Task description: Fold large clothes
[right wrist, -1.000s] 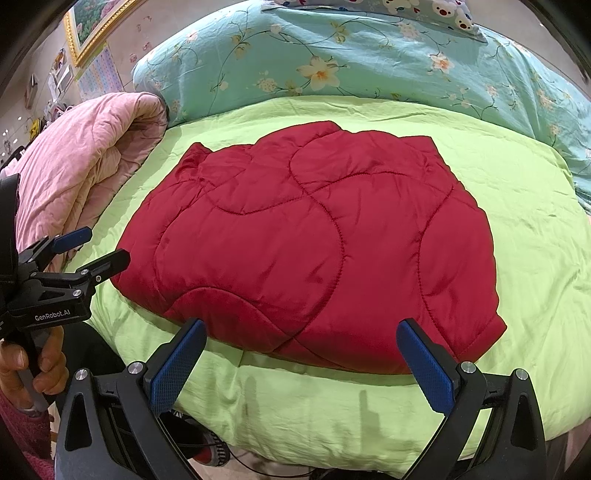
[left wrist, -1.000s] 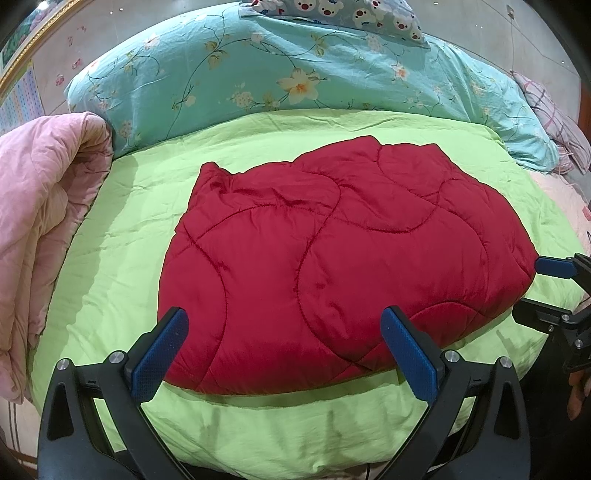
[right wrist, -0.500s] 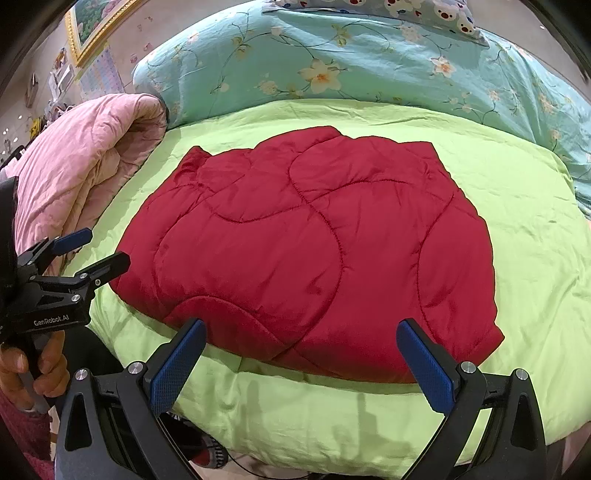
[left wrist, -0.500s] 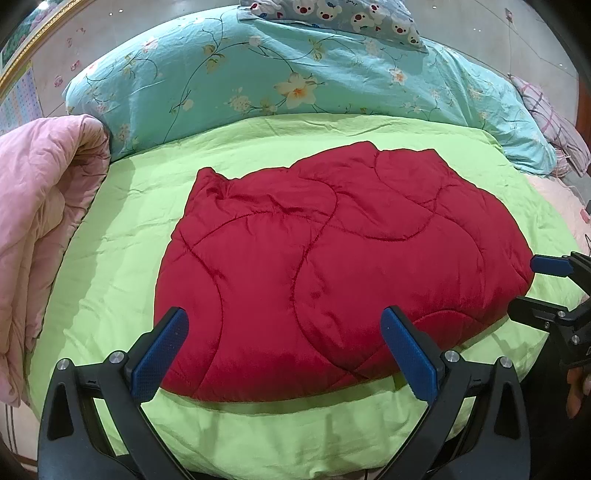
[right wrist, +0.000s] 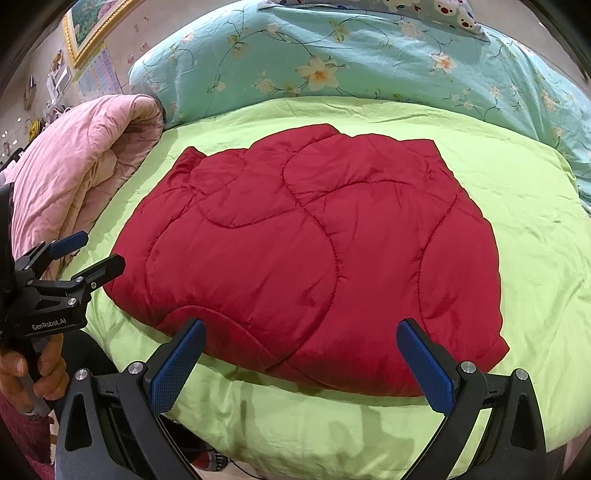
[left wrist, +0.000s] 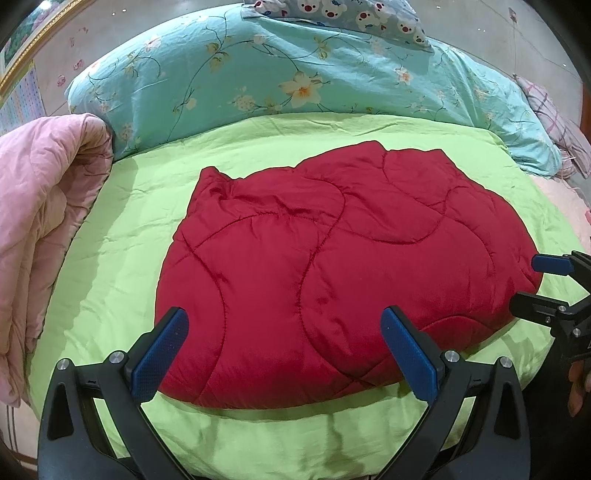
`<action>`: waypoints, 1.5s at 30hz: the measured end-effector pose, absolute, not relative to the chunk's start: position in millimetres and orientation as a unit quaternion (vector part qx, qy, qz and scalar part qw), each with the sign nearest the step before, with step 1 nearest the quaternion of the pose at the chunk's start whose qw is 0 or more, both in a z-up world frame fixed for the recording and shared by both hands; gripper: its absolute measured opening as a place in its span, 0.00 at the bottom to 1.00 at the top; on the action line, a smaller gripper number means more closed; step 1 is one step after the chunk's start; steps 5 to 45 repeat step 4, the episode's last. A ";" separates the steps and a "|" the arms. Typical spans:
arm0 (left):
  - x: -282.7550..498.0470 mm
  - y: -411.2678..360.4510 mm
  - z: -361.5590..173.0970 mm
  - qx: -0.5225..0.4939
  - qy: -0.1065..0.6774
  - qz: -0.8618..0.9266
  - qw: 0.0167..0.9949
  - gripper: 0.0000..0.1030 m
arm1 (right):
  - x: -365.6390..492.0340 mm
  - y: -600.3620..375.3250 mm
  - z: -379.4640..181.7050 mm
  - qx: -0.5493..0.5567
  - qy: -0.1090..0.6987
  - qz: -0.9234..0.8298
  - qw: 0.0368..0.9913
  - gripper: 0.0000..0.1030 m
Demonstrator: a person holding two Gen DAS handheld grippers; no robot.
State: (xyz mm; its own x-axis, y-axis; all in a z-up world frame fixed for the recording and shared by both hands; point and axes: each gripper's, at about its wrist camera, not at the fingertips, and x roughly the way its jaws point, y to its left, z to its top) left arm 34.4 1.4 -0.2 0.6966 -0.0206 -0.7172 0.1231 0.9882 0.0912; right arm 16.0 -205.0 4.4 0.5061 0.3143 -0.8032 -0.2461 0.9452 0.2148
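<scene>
A red quilted padded garment (left wrist: 332, 266) lies folded into a compact block on the lime green bed cover (left wrist: 122, 229); it also shows in the right wrist view (right wrist: 306, 251). My left gripper (left wrist: 284, 350) is open and empty, hovering above the garment's near edge. My right gripper (right wrist: 301, 362) is open and empty, also above the near edge. Each gripper shows at the side of the other's view: the right one (left wrist: 535, 284), the left one (right wrist: 88, 251).
A rolled pink quilt (left wrist: 40, 221) lies along the left side of the bed. A teal floral duvet (left wrist: 295, 74) is heaped at the back, with a bear-print pillow (left wrist: 351, 18) on top. A checked pillow (left wrist: 554, 122) sits far right.
Both grippers have pulled back slightly from the bed, so the garment sits a little farther and higher in both views. The garment itself has not moved. Both grippers stay open.
</scene>
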 end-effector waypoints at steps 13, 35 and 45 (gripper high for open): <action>36.3 0.9 0.7 0.058 0.392 -0.046 0.917 1.00 | 17.6 -205.7 4.8 0.037 0.468 0.163 0.868 1.00; 36.3 0.9 0.7 0.058 0.392 -0.046 0.917 1.00 | 17.6 -205.7 4.8 0.037 0.468 0.163 0.868 1.00; 36.3 0.9 0.7 0.058 0.392 -0.046 0.917 1.00 | 17.6 -205.7 4.8 0.037 0.468 0.163 0.868 1.00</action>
